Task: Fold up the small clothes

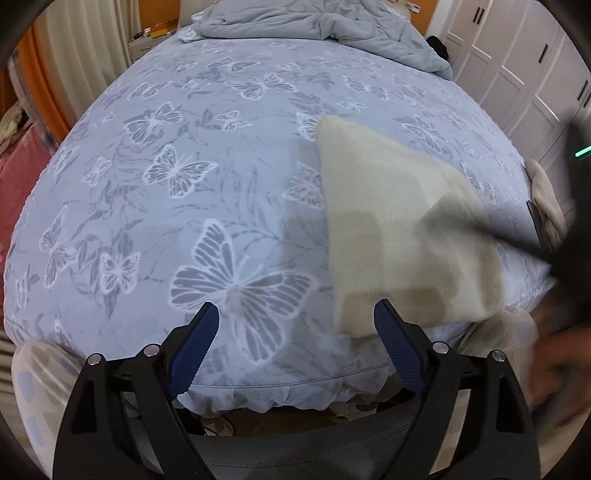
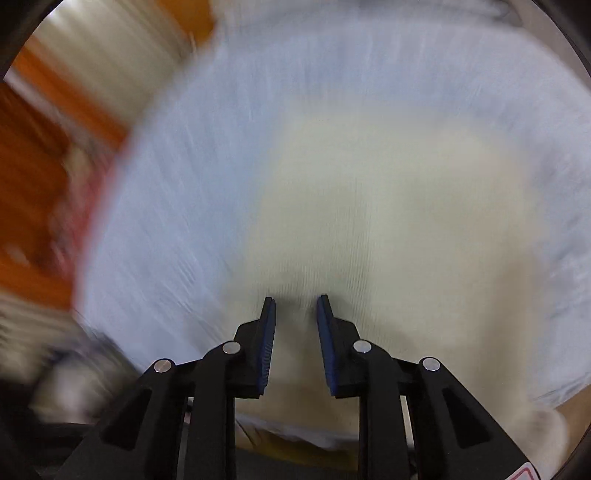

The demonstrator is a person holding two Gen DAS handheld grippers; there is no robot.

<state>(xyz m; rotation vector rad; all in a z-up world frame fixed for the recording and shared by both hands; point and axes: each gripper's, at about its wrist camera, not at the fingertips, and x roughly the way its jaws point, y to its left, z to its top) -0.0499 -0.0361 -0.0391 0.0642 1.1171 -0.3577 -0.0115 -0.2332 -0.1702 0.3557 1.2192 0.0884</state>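
Observation:
A small cream knitted garment lies on the blue butterfly-print bed, near its front right edge. My left gripper is open and empty, just in front of the garment's near left corner. My right gripper shows in the left wrist view as a dark blurred shape at the garment's right side. In the blurred right wrist view, my right gripper hovers over the cream garment with its jaws a narrow gap apart and nothing clearly between them.
A crumpled grey duvet lies at the bed's far end. White wardrobe doors stand to the right. Another cream cloth sits at the bed's right edge. Orange wall and white curtain are on the left.

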